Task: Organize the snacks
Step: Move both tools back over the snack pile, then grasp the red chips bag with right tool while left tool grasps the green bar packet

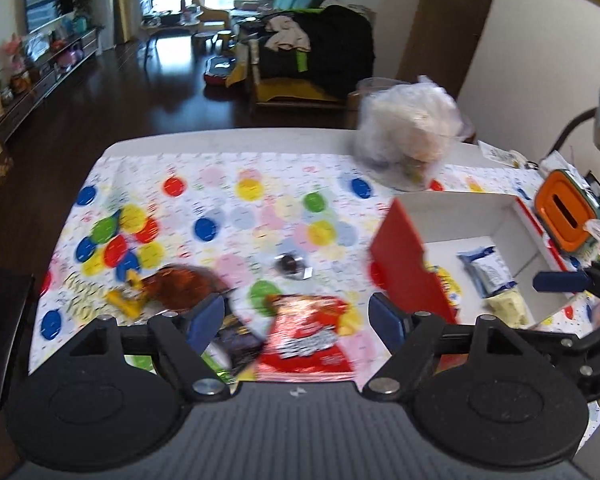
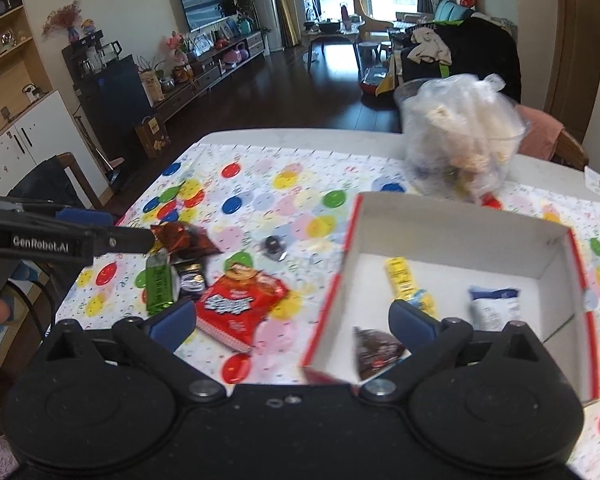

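A white cardboard box with red outer walls stands on the right of the table. It holds a yellow packet, a blue-white packet and a dark packet. Left of the box lie a red snack bag, a green packet, a black packet, a brown bag and a small dark sweet. My left gripper is open above the red bag. My right gripper is open and empty over the box's near left corner.
A clear plastic tub with bagged snacks stands behind the box. An orange-lidded container sits at the far right. The table carries a balloon-print cloth; its far edge faces a dark wooden floor.
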The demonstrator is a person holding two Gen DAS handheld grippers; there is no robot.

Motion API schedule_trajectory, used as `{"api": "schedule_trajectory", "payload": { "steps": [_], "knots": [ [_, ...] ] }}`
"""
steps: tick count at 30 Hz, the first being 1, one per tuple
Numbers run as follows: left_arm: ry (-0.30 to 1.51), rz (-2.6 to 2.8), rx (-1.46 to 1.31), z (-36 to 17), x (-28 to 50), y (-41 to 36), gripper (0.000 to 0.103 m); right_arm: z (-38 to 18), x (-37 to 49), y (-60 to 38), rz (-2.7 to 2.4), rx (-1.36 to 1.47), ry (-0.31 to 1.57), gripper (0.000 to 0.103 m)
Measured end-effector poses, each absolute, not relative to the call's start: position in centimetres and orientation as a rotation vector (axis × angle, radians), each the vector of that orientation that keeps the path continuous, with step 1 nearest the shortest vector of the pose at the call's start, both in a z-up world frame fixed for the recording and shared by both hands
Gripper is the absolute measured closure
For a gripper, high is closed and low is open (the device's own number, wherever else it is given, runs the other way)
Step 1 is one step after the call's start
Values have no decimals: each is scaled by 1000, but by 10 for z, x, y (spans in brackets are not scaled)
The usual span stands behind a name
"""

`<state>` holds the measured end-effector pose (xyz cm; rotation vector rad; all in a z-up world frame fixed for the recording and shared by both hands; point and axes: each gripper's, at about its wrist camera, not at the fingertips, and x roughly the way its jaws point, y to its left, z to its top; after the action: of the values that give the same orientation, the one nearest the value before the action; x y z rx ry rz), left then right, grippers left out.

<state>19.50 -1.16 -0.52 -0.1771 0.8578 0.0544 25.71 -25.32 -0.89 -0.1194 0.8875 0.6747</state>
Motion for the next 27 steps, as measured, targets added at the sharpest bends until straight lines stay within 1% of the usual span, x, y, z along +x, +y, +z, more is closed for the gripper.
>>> {"api": "schedule_trajectory", "payload": {
  "steps": [7, 13, 20, 24, 27],
  "knots": [
    [923, 154, -214, -35, 191, 46, 24, -23, 251, -206, 637, -110, 934, 0],
    [983, 229, -252, -64, 199, 79, 24, -40, 257, -167, 574, -87, 989, 0],
    [1060, 255, -325, -98, 215, 96, 24, -63, 273, -132, 488, -55, 1060, 1],
    [1102, 277, -365, -114, 227, 101, 24, -83, 287, -116, 405, -87, 1112, 2],
    [1151, 310, -394, -127, 237, 105, 24, -97, 299, -112, 370, -38, 1168, 3]
  ]
}}
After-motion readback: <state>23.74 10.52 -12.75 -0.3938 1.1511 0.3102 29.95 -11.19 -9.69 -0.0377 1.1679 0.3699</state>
